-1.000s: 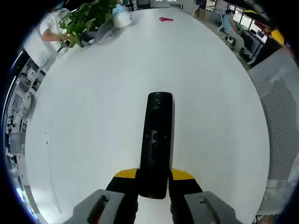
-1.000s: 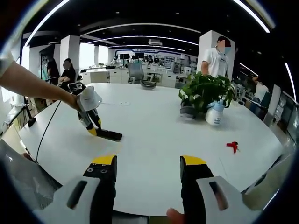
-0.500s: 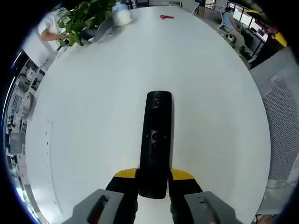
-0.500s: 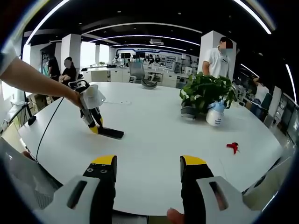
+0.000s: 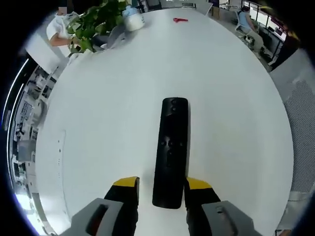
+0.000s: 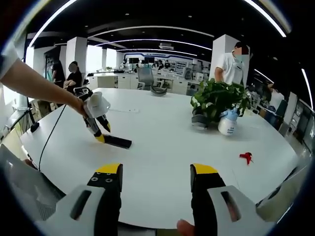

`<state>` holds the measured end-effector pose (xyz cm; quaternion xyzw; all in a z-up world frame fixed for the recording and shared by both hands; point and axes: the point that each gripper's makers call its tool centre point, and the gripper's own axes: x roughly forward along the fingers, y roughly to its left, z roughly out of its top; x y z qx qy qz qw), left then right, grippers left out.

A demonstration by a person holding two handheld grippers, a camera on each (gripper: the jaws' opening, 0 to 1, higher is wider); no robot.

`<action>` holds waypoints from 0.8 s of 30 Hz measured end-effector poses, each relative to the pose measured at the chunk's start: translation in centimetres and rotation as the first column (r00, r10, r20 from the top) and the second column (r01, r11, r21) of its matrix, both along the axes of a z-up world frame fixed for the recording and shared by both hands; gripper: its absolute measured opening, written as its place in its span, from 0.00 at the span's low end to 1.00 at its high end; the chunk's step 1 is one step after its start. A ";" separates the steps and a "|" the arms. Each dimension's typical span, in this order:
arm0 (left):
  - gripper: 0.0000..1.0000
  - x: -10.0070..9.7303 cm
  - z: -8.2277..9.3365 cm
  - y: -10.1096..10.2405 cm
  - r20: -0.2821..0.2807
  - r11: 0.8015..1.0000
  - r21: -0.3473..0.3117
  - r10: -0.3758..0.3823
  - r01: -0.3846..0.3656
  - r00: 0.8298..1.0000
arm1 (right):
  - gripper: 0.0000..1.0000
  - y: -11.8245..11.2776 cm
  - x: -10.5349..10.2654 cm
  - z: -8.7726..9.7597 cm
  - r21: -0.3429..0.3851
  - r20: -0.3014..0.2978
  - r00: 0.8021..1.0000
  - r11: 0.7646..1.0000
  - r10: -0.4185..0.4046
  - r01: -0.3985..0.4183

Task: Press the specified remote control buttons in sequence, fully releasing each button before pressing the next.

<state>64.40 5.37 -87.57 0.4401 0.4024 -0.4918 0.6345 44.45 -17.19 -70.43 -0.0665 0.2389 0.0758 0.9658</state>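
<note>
Left gripper view: left gripper (image 5: 161,184) jaws apart beside remote (image 5: 170,150) (right gripper (image 6: 155,172) apart, idle), pressing not begun, next button approach.

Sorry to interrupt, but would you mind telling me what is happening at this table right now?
A person is working with two handheld grippers at a large white table. The left gripper has its jaws open on either side of a black remote control lying flat on the table, with small gaps showing on both sides. The right gripper hovers open and empty above the near edge. A potted plant, a white spray bottle and a small red object sit farther off.
</note>
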 end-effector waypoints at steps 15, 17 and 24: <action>0.88 0.6 1.2 2.1 0.036 0.969 -0.110 0.225 -0.220 0.974 | 0.57 -0.1 0.0 0.5 0.027 0.029 1.000 1.000 -0.007 0.006; 0.95 0.9 1.9 2.1 0.049 0.957 -0.150 0.257 -0.248 0.965 | 0.58 -0.1 0.0 0.6 0.032 0.033 0.999 0.999 -0.007 0.006; 1.00 0.4 4.9 2.4 0.094 0.916 -0.273 0.330 -0.294 0.939 | 0.59 0.2 0.1 0.9 0.045 0.047 0.999 0.999 0.002 -0.005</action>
